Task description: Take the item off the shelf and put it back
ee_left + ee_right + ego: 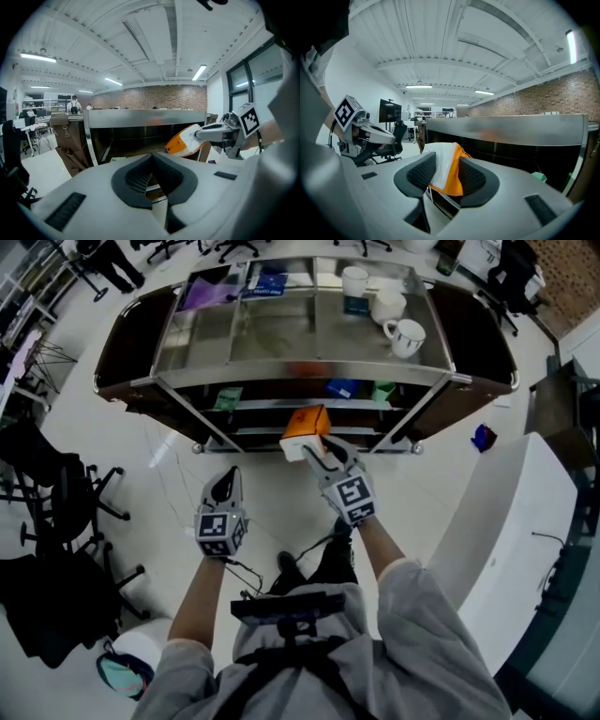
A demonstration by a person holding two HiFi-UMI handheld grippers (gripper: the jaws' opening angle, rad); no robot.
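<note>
Orange-and-white packet (305, 430) is grasped by the right hand-held gripper (315, 449), just in front of the steel shelf (300, 379). Left hand-held gripper (225, 480) is clenched, empty, nearer the person

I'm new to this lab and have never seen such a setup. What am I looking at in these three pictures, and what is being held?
A person holds a two-jaw gripper in each hand. The head view looks down from their head; the other two views look along each gripper's jaws. The right gripper is clamped on an orange and white packet in front of a steel shelf cart, whose top carries white mugs. The left gripper is closed, with nothing between its jaws.
</note>
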